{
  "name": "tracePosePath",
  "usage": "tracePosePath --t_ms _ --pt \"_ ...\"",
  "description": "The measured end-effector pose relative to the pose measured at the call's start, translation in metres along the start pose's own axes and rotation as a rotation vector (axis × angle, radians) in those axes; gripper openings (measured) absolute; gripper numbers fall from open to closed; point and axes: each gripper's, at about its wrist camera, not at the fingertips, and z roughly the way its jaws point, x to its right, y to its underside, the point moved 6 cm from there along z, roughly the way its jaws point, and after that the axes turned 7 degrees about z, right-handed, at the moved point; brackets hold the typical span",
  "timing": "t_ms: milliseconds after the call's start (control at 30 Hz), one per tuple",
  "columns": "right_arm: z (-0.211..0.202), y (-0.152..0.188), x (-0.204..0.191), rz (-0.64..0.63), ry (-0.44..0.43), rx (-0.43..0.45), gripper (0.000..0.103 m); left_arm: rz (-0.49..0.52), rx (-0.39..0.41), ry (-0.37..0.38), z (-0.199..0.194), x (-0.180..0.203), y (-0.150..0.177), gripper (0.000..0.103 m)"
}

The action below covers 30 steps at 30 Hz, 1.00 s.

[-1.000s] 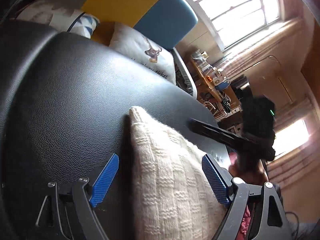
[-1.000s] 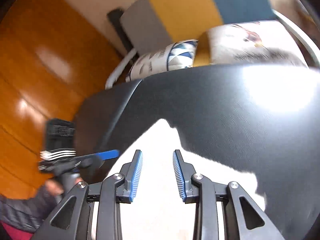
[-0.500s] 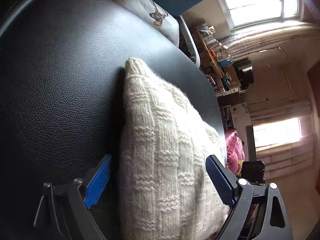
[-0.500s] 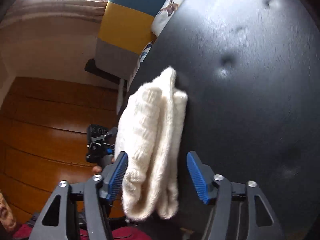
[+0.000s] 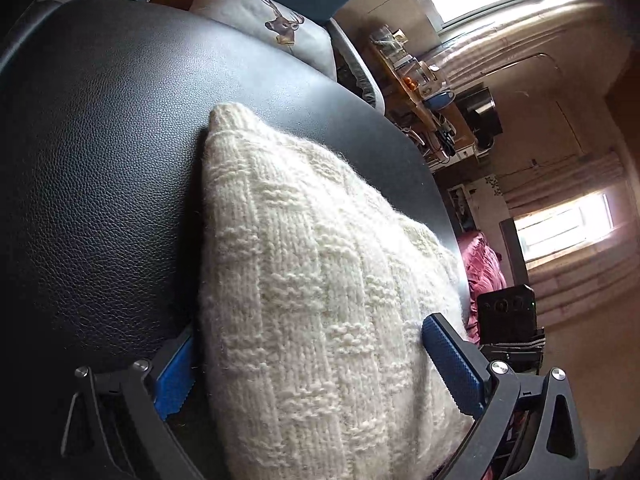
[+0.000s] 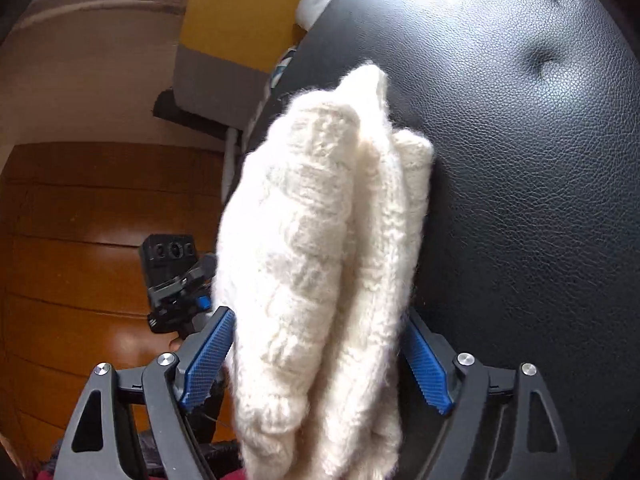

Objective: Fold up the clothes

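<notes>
Black pebbled-leather padding, a broad cushioned surface (image 5: 120, 168) with button dimples, carries the work, with a yellow, grey and blue upholstered chair back (image 6: 236, 36) and a pale deer-print cushion (image 5: 276, 28) behind it and sunlit windows beyond. On that black surface lies a folded cream chunky-knit sweater (image 5: 320, 280), a thick stacked bundle resting near the leather's edge. From the left wrist view, the left gripper (image 5: 320, 364) stands with its blue-padded fingers (image 5: 452, 364) spread wide on either side of the bundle, and they have just been opening; the knit sits between them, brushing the pads at most rather than being pinched. The bundle's long axis runs away from the camera, its narrow knitted corner pointing up toward the cushions. In the right wrist view, the right gripper (image 6: 316, 360) is likewise wide, its fingers (image 6: 208, 356) having just been opening around the sweater's layered end (image 6: 328, 240), where rolled folds show side by side; here too the long axis runs straight ahead between the fingers. My judgement is that the risk lies in withdrawal: fuzzy yarn could snag on the ridged pads and drag the top layer, undoing the fold, or a sideways pull could nudge the bundle off the nearby edge toward the wooden floor (image 6: 80, 240).
</notes>
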Motion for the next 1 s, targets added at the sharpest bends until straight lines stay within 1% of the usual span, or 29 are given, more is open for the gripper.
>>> tracePosePath --t_ms 67,200,267,367,433,467,500,533,567,600,633,667,700,833,933,1000 --pt "0.002 -0.001 0.000 0.007 0.027 0.008 0.084 0.014 -0.021 0.010 0.002 0.002 0.000 0.102" --pt "0.013 0.005 -0.005 -0.039 0.024 0.027 0.084 0.044 -0.058 0.022 0.011 0.007 -0.005 0.102" --pt "0.016 0.005 -0.008 -0.048 0.022 0.030 0.084 0.067 -0.077 0.010 0.012 0.010 -0.004 0.102" --pt "0.016 0.010 -0.010 -0.087 0.053 0.063 0.084 0.089 -0.094 -0.009 0.017 0.015 -0.007 0.102" --pt "0.021 0.014 -0.013 -0.125 0.073 0.075 0.084 0.101 -0.086 -0.015 0.015 0.016 -0.006 0.102" --pt "0.024 0.016 -0.015 -0.145 0.082 0.075 0.084 0.110 -0.082 -0.027 0.015 0.016 -0.005 0.099" --pt "0.026 0.017 -0.017 -0.153 0.086 0.074 0.084 0.123 -0.075 -0.048 0.013 0.016 -0.003 0.092" --pt "0.028 0.017 -0.017 -0.149 0.088 0.074 0.084 0.138 -0.069 -0.060 0.011 0.018 -0.001 0.089" --pt "0.029 0.017 -0.017 -0.143 0.089 0.073 0.084 0.142 -0.066 -0.062 0.010 0.019 0.000 0.083" --pt "0.031 0.018 -0.017 -0.138 0.090 0.073 0.079 0.143 -0.060 -0.066 0.009 0.020 0.002 0.078" --pt "0.033 0.018 -0.017 -0.133 0.091 0.072 0.071 0.145 -0.056 -0.068 0.008 0.020 0.004 0.076" --pt "0.034 0.018 -0.018 -0.128 0.092 0.072 0.069 0.148 -0.051 -0.071 0.007 0.020 0.005 0.073" --pt "0.036 0.019 -0.018 -0.122 0.093 0.071 0.068 0.151 -0.046 -0.073 0.006 0.021 0.007 0.071" --pt "0.037 0.027 -0.020 -0.146 0.088 0.123 0.063 0.139 -0.037 -0.075 0.004 0.020 0.013 0.071" --pt "0.039 0.035 -0.023 -0.177 0.097 0.158 0.062 0.154 -0.017 -0.085 0.003 0.025 0.018 0.071" --pt "0.039 0.040 -0.024 -0.184 0.084 0.166 0.062 0.177 0.002 -0.091 0.003 0.032 0.022 0.064"
